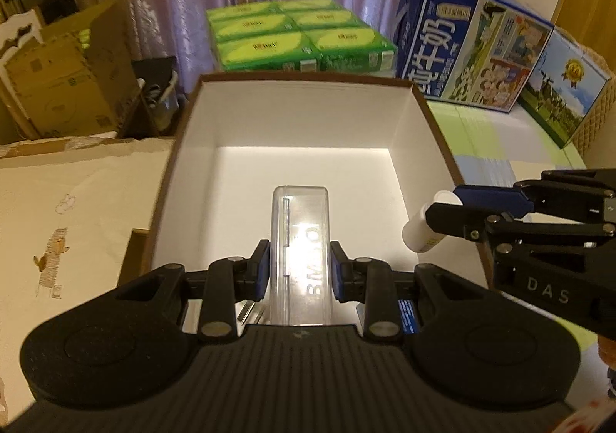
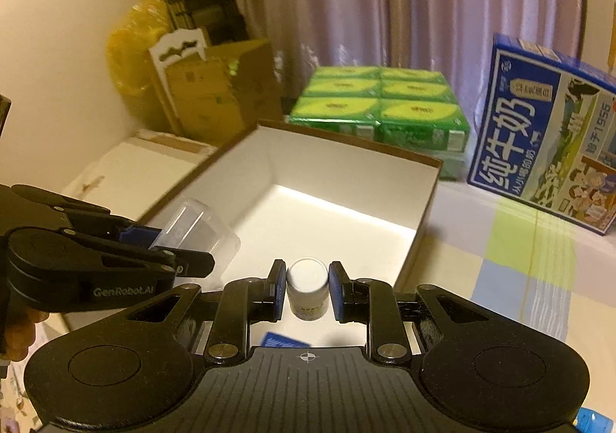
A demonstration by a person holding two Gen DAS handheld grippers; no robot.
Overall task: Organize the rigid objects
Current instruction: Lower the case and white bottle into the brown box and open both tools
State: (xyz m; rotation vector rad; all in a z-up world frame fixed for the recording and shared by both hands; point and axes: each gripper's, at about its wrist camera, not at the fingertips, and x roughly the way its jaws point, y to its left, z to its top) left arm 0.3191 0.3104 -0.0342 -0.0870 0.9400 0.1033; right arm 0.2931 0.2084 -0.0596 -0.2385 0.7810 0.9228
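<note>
Open box (image 1: 300, 117), bare floor inside

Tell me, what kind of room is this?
Probably a room in someone's home, maybe a bedroom or storeroom: long curtains hang behind, cardboard boxes sit stacked in the corner, and a milk carton case rests on a quilted cover.

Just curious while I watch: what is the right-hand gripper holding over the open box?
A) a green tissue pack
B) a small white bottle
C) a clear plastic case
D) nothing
B: the right gripper is clamped on a small white bottle, above the near edge of the white-lined box.
</note>
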